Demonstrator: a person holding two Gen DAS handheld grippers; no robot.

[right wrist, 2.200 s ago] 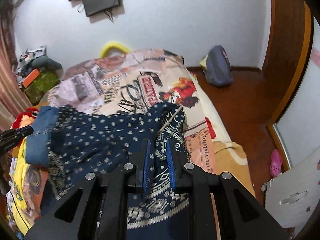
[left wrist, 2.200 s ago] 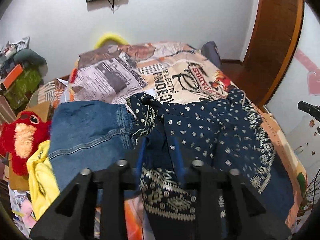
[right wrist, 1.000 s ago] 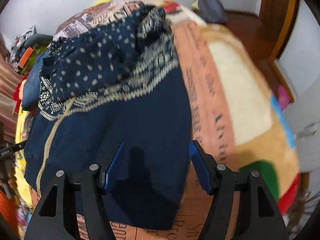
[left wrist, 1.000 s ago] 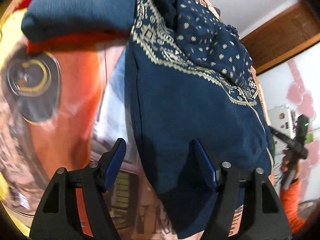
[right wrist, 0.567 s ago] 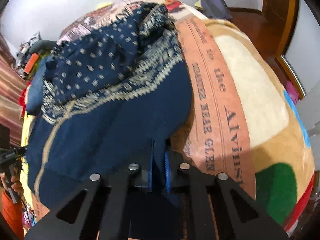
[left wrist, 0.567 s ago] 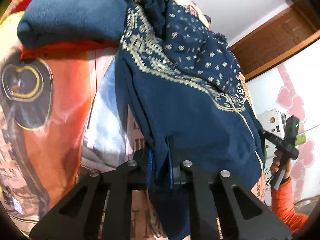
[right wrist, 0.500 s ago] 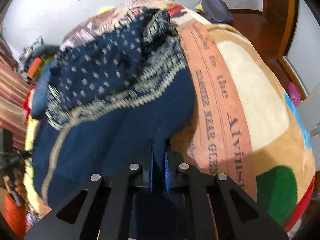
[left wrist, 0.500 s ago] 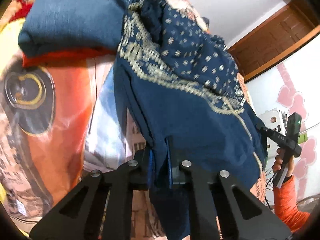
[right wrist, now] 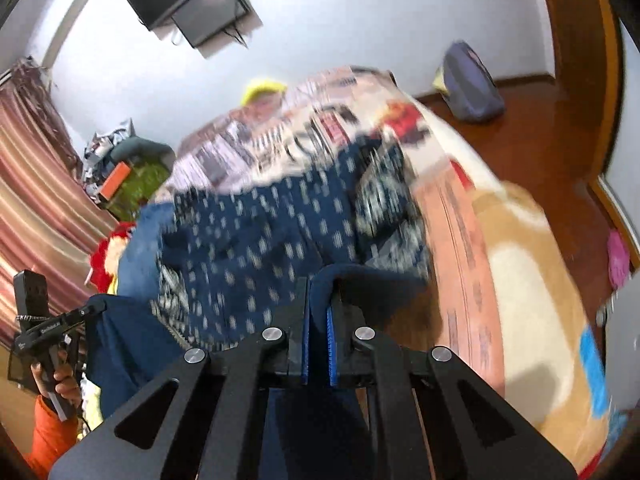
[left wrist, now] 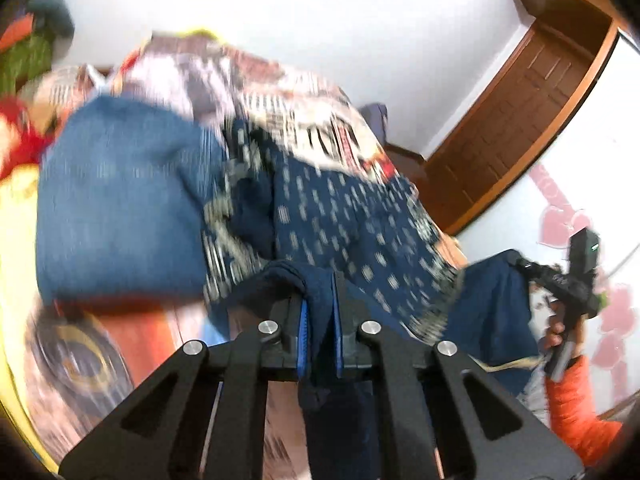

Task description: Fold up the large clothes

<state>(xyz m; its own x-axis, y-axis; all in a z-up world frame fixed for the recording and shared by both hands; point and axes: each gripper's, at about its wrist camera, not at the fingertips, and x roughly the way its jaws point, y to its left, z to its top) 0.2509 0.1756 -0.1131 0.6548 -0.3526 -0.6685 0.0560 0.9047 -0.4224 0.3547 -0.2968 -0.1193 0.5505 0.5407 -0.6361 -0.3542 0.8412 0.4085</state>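
Hanging wall screen (right wrist: 192,12), right view only.

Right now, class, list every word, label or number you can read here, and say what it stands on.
Nothing reads clearly.
Bedspread: printed lettering, blurred beyond reading.
White label on the left gripper: too small to read.

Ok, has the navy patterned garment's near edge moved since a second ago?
Yes. The navy garment, clamped in the left gripper and right gripper, has been lifted off the printed bedspread, its near edge rising toward the wall.
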